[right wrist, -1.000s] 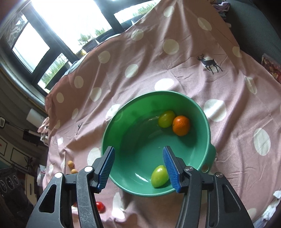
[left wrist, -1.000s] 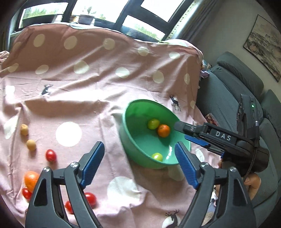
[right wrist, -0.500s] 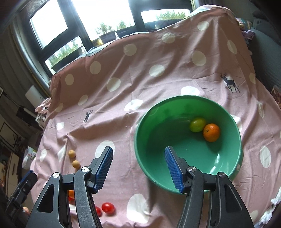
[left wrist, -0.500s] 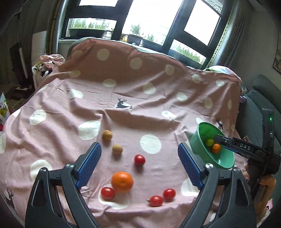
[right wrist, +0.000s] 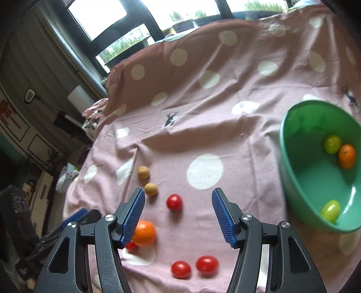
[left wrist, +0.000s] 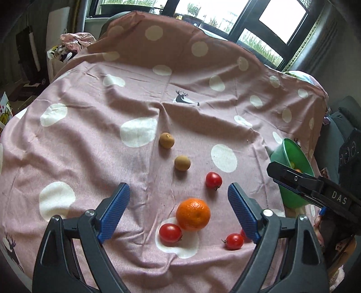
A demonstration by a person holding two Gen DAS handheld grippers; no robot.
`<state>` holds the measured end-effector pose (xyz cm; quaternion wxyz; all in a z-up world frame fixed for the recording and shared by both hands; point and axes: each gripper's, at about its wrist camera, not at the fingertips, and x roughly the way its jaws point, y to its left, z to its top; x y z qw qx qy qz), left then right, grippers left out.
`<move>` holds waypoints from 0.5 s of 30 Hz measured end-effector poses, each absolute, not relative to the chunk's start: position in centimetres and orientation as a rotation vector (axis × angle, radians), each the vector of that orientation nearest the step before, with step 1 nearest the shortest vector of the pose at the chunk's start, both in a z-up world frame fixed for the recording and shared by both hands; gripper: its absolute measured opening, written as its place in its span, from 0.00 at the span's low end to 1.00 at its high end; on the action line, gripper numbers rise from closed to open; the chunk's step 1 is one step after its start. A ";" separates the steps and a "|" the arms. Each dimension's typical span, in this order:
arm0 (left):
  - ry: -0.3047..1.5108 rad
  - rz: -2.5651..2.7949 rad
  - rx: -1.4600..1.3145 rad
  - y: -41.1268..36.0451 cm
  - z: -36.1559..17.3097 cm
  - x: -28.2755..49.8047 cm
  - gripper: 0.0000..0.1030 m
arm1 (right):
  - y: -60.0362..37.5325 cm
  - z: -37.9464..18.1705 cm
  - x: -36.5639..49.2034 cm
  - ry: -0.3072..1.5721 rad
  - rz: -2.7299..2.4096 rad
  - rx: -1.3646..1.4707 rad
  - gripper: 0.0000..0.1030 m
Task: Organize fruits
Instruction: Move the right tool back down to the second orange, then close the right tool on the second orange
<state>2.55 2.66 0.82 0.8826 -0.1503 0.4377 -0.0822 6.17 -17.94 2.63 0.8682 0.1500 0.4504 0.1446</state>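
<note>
From where I'm driving this, everything sits on a pink sheet (left wrist: 90, 139) with big white dots and little deer prints. Dark-framed windows (right wrist: 99, 18) run along the back with greenery outside, and there's a grey sofa (left wrist: 338, 126) off to the side.

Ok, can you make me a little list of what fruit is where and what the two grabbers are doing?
bowl: green, at the right on the spotted cloth
in bowl: two green fruits, one small orange
on cloth: big orange, four red tomatoes, two brown fruits
left gripper: open, empty, over the big orange
right gripper: open, empty
</note>
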 end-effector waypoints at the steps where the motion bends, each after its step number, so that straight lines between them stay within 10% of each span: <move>1: 0.929 -0.171 -0.306 2.5 0.5 2.7 0.84 | -17.6 2.1 6.4 0.968 0.330 0.337 0.60; 15: 1.058 -0.219 -0.220 -0.5 -2.5 3.5 0.67 | -14.9 -3.6 7.6 1.209 0.508 0.532 0.53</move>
